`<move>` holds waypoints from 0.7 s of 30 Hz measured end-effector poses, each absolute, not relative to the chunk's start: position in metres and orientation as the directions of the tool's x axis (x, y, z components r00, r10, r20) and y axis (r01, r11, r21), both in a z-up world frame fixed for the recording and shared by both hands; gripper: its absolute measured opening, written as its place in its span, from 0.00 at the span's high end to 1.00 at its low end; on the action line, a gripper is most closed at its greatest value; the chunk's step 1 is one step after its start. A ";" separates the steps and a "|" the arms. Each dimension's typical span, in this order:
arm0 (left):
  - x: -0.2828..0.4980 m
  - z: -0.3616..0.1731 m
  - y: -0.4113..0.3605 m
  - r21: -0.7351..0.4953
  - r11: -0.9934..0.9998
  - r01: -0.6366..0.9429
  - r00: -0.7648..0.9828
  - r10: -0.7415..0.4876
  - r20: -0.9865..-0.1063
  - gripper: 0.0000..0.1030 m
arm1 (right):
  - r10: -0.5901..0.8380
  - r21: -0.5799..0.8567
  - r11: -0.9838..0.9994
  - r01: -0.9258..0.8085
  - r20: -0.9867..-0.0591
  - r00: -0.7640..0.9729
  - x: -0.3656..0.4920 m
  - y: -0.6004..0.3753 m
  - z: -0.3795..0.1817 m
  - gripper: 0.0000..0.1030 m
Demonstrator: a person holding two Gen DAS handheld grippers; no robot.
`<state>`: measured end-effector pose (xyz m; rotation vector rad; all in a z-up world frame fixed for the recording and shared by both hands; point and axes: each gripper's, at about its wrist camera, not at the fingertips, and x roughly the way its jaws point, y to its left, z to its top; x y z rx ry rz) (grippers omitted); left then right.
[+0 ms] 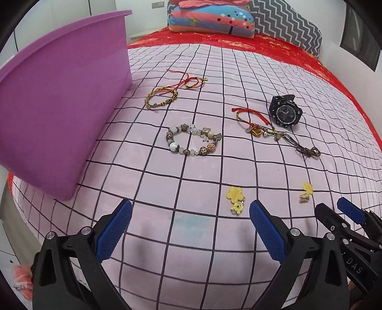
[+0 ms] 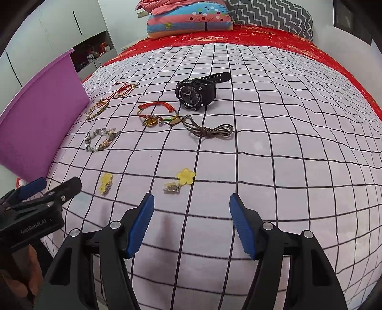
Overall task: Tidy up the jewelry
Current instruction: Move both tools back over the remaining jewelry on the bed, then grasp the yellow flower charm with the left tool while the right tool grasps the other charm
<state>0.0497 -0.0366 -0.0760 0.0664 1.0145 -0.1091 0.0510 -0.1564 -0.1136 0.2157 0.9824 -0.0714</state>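
Jewelry lies spread on a checked lilac sheet (image 1: 191, 238). A beaded bracelet (image 1: 193, 140) sits in the middle, with a braided cord bracelet (image 1: 160, 99) and a thin red string bracelet (image 1: 191, 81) behind it. To the right lie a red charm bracelet (image 2: 157, 114), a brown knotted cord (image 2: 210, 131) and a black watch (image 2: 195, 94). Two yellow flower clips lie nearest, one (image 1: 236, 197) just ahead of my left gripper (image 1: 189, 212), the other (image 2: 181, 181) just ahead of my right gripper (image 2: 191, 206). Both grippers hang open and empty above the sheet.
A purple plastic tub (image 1: 59, 107) stands at the left edge of the bed. Striped and zigzag pillows (image 2: 191, 19) lie at the far end on a red cover (image 2: 262, 35). White cupboards (image 2: 59, 35) stand to the left. Each gripper shows at the side of the other's view.
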 end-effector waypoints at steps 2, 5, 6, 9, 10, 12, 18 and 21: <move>0.053 -0.083 -0.038 -0.006 0.993 0.118 0.514 -0.066 -0.856 0.06 | 0.028 0.134 0.980 0.150 -0.831 0.556 0.056 -0.155 -0.117 0.39; 0.057 -0.088 -0.042 -0.012 0.992 0.124 0.510 -0.074 -0.857 0.06 | 0.021 0.113 0.984 0.134 -0.833 0.552 0.063 -0.152 -0.122 0.39; 0.057 -0.089 -0.043 -0.010 0.992 0.127 0.510 -0.073 -0.857 0.06 | 0.020 0.110 0.985 0.130 -0.834 0.551 0.065 -0.151 -0.123 0.39; 0.061 -0.094 -0.046 -0.006 0.992 0.129 0.506 -0.071 -0.860 0.06 | 0.003 0.084 0.989 0.123 -0.837 0.547 0.070 -0.149 -0.129 0.39; 0.062 -0.096 -0.047 -0.011 0.992 0.127 0.502 -0.074 -0.862 0.06 | 0.000 0.080 0.989 0.122 -0.838 0.546 0.071 -0.149 -0.130 0.39; 0.065 -0.099 -0.047 -0.016 0.992 0.124 0.496 -0.076 -0.865 0.06 | -0.002 0.075 0.990 0.120 -0.839 0.545 0.073 -0.150 -0.133 0.39; 0.067 -0.107 -0.052 -0.016 0.991 0.132 0.491 -0.079 -0.868 0.06 | -0.025 0.042 0.993 0.108 -0.832 0.555 0.074 -0.148 -0.138 0.39; 0.067 -0.114 -0.054 -0.003 0.991 0.134 0.484 -0.069 -0.872 0.06 | -0.040 0.021 0.995 0.102 -0.827 0.561 0.074 -0.146 -0.141 0.39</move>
